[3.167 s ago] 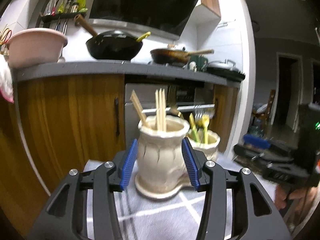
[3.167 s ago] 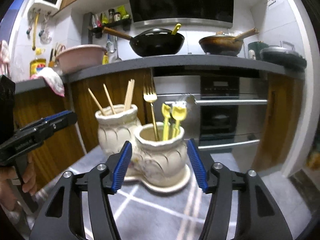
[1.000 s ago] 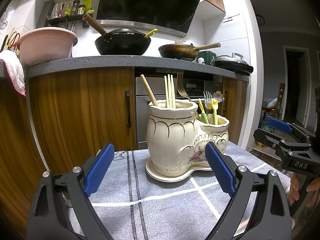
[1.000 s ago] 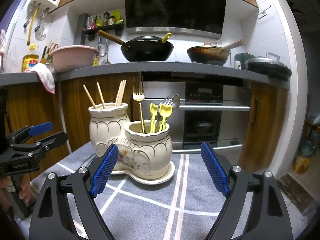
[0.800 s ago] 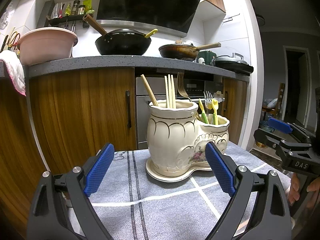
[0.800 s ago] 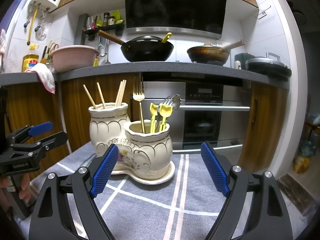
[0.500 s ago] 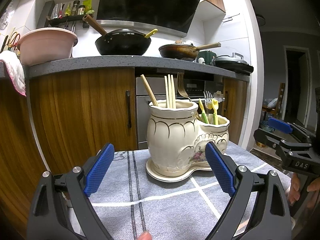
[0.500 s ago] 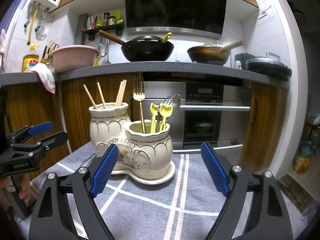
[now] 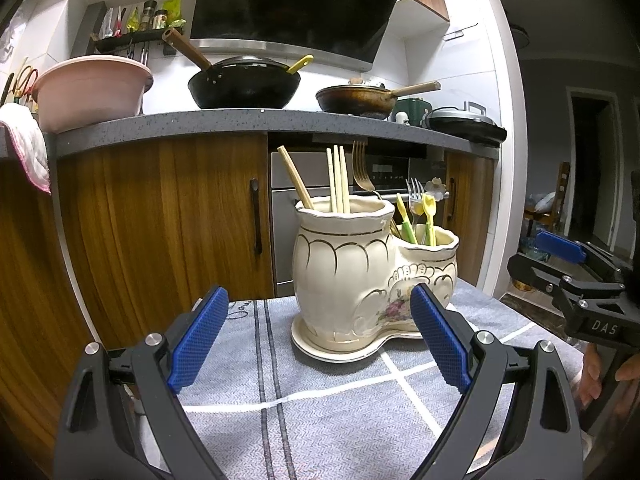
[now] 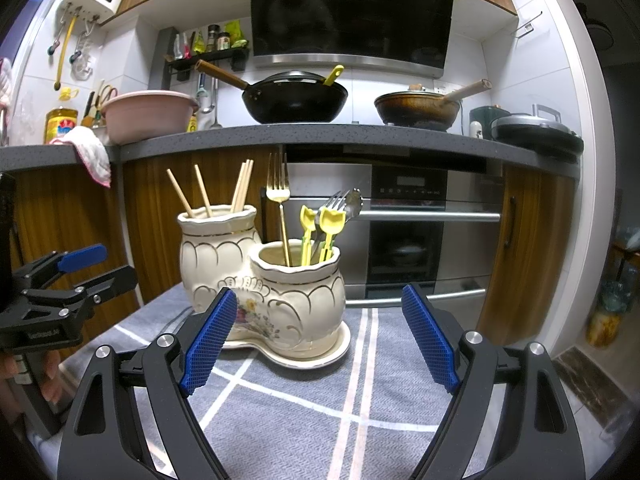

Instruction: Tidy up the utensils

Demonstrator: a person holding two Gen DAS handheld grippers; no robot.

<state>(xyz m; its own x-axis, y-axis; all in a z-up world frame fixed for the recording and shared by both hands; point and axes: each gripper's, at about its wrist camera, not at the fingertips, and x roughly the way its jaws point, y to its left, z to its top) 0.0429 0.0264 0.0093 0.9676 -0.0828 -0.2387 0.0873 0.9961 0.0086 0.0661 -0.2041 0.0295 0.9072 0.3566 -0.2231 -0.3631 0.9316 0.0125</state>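
Observation:
A cream double ceramic utensil holder (image 9: 360, 272) (image 10: 280, 292) stands on a grey checked cloth (image 9: 320, 408). Its taller pot holds wooden chopsticks (image 9: 336, 180) (image 10: 240, 184). Its lower pot holds a gold fork (image 10: 278, 188), yellow-handled utensils (image 10: 330, 224) (image 9: 426, 208) and a silver fork and spoon. My left gripper (image 9: 318, 344) is open and empty, a little short of the holder. My right gripper (image 10: 316, 344) is open and empty, also a little short of it. Each gripper shows at the edge of the other's view.
Behind the cloth stand wooden cabinets (image 9: 168, 224) and a built-in oven (image 10: 416, 240). The grey counter (image 10: 320, 136) above carries a black wok (image 10: 294, 98), a brown pan (image 10: 418, 108), a pink basin (image 10: 146, 114) and a dark lidded pot (image 10: 536, 128).
Since 3.2 s ago both grippers have opened wide and drawn back from the holder. Over the last second nothing has visibly moved.

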